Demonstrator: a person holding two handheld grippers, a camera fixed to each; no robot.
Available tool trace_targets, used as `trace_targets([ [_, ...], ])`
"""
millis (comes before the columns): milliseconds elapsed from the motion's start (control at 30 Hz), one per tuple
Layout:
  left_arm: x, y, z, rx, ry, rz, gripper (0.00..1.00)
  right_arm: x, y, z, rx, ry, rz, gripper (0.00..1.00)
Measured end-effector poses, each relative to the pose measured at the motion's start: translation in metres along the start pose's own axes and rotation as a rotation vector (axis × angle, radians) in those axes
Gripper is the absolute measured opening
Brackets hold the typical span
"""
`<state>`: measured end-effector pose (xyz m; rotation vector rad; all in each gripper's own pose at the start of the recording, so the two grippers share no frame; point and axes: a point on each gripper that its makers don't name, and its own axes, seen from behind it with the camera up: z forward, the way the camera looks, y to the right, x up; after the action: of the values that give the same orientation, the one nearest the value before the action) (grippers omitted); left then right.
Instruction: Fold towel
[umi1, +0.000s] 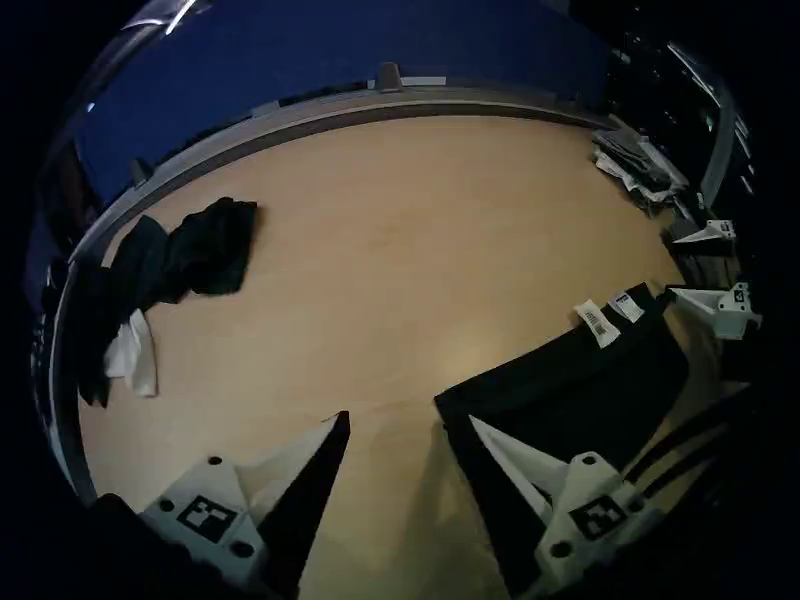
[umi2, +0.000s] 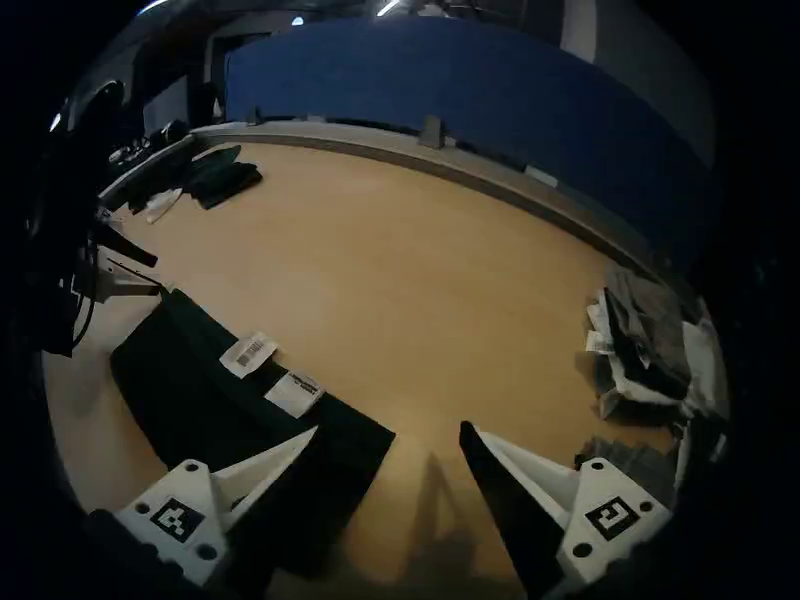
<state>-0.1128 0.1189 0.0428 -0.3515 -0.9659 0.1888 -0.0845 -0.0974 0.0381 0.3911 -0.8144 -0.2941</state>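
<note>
Two grippers hang low over a pale wooden table (umi2: 420, 260), and both stand wide open, holding nothing. The towel (umi1: 580, 390), dark and already folded to a flat oblong, lies near the front edge of the table between them, with two white labels (umi2: 248, 352) lying on top of it.

In the left gripper view, the left gripper (umi1: 408, 418) points across the table; one of its fingers reaches over the towel's near corner, though in this dim light I cannot tell whether it touches the cloth. The other finger is above bare wood. In the right gripper view, the right gripper (umi2: 390, 430) sits just beside the towel's opposite end, one finger over the dark cloth and one over the table.

Far off to the left lies a heap of dark clothes (umi1: 200, 250) with a white cloth (umi1: 135, 355) next to it. On the right a pile of grey cloths (umi2: 645, 340) sits by the table's edge. A blue partition (umi2: 480, 90) runs along the far side.
</note>
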Motion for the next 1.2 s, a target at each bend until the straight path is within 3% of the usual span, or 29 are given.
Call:
trace_targets([
  [133, -0.001, -0.005, -0.001, 0.011, 0.002, -0.003, 0.93, 0.002, 0.000, -0.002, -0.001, 0.008, -0.001, 1.00],
  [400, 0.004, -0.014, -0.008, 0.040, 0.024, -0.015, 0.93, 0.007, 0.000, -0.007, -0.005, 0.024, -0.002, 1.00],
  [767, 0.007, -0.017, -0.034, 0.042, 0.059, -0.054, 0.94, 0.007, -0.003, -0.021, 0.002, 0.040, 0.005, 1.00],
  [1000, -0.011, -0.013, -0.051, 0.035, 0.063, -0.097, 0.94, -0.004, -0.013, -0.033, 0.023, 0.030, 0.008, 1.00],
  [1200, -0.042, -0.005, -0.068, 0.027, 0.044, -0.113, 0.94, -0.027, -0.031, -0.044, 0.052, 0.005, 0.015, 1.00],
])
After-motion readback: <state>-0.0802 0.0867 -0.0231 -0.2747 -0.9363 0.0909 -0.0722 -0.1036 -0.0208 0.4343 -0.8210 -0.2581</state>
